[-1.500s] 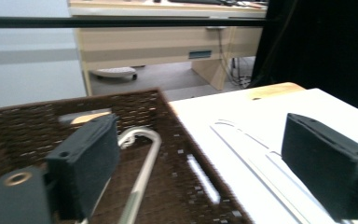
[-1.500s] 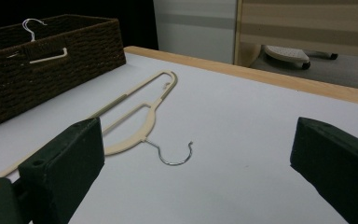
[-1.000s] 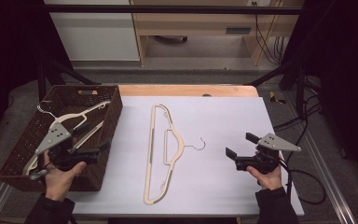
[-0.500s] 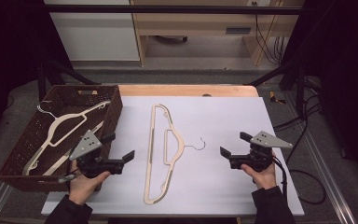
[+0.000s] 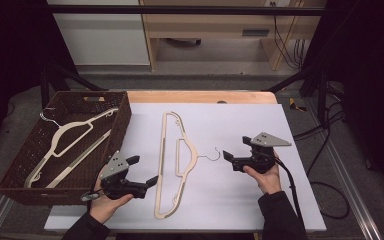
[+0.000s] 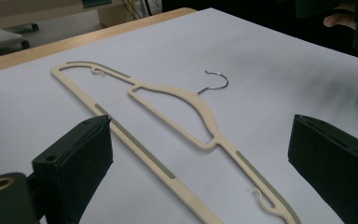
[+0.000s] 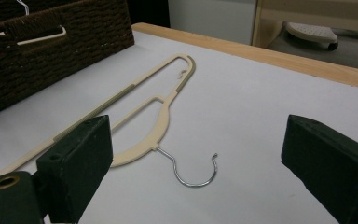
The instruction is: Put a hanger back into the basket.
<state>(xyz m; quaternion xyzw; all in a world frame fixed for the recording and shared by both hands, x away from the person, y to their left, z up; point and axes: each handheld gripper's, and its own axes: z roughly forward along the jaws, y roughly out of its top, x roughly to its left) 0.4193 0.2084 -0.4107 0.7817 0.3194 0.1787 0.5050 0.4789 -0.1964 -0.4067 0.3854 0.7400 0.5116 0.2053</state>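
now both tongs, left tongs (image 5: 146, 171) and right tongs (image 5: 226, 155), gape wide and empty either side of the cream hanger (image 5: 172, 162), the right ones having just narrowed slightly.

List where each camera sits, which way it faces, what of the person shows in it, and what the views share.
High view: above the person's side, looking forward and down on the table; both forearms, the left hand-held gripper and the right hand-held gripper.
Left gripper view: rides the left one, low over the table, facing the hanger between its open black jaws.
Right gripper view: rides the right one, facing the hanger's hook and the basket.
Shared: all three show the hanger.
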